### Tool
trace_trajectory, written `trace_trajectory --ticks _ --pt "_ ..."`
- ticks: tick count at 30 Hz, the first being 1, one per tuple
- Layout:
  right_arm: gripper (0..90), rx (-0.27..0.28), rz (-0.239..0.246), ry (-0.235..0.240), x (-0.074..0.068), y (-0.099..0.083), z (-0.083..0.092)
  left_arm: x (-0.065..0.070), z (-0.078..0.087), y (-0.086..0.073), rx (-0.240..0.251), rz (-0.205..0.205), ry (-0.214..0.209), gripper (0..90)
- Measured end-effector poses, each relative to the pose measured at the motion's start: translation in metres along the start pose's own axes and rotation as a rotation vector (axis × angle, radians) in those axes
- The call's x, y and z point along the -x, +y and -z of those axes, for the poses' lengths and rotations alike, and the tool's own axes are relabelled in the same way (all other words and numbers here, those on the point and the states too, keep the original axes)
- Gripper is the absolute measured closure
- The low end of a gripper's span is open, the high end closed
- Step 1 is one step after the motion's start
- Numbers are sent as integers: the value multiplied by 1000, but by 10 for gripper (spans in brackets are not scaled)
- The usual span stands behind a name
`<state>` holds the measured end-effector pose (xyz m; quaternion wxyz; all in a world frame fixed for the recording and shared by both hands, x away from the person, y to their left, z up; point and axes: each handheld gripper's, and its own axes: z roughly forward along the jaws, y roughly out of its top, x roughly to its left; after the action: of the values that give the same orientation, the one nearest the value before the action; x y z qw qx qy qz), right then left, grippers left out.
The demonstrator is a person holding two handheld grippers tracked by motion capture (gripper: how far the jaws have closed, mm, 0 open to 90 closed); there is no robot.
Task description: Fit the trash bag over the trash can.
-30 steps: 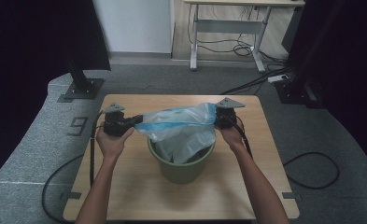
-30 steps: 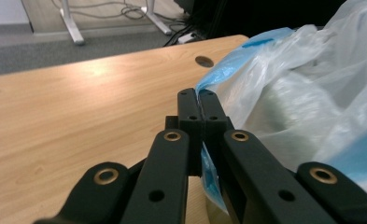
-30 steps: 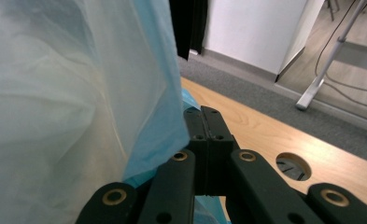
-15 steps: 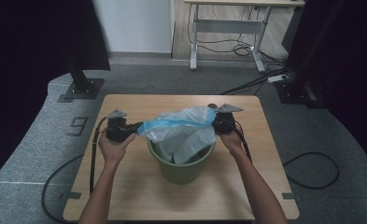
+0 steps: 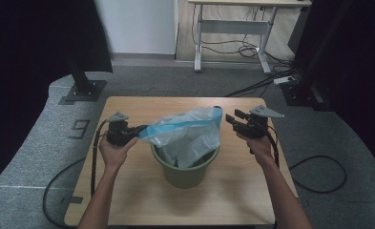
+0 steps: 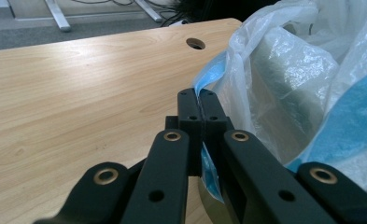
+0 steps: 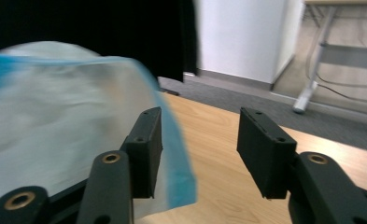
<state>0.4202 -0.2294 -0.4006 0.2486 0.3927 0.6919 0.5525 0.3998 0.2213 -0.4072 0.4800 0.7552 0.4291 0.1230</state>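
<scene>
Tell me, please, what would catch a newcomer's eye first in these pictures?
The blue-edged plastic bag billowing over the green bucket at the middle of the wooden table. The left gripper pinches its blue rim, while the right gripper, its jaws just opened, stands apart to the bag's right.

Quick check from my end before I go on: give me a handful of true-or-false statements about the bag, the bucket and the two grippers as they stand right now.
1. The left gripper is shut on the blue edge of the plastic bag. True.
2. The right gripper grips the bag as well. False: its jaws have just been opening, stand apart, and hold nothing; the bag's edge lies beside them.
3. The bag hangs into the green bucket. True.
4. The bucket lies tipped on its side. False: it stands upright on the wooden table.
5. The bucket stands at the table's left edge. False: it stands near the middle, between the two grippers.
</scene>
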Motion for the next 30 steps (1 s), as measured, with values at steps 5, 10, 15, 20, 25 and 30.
trace_trajectory --ticks 5,10,15,20,25,30 --pt "462 -4 44 63 -18 7 14 2 3 1 1 -5 10 900" --pt "423 14 81 116 -40 16 25 3 5 0 8 -10 16 900" --pt "371 20 104 155 -52 25 25 2 5 1 11 -10 17 900" --pt "341 -11 109 160 -58 25 15 3 5 2 17 -10 17 900" --pt "332 -17 104 151 -61 26 7 3 5 2 15 -9 21 900" --pt "422 -28 89 140 -63 29 0 3 5 3 21 -9 22 900"
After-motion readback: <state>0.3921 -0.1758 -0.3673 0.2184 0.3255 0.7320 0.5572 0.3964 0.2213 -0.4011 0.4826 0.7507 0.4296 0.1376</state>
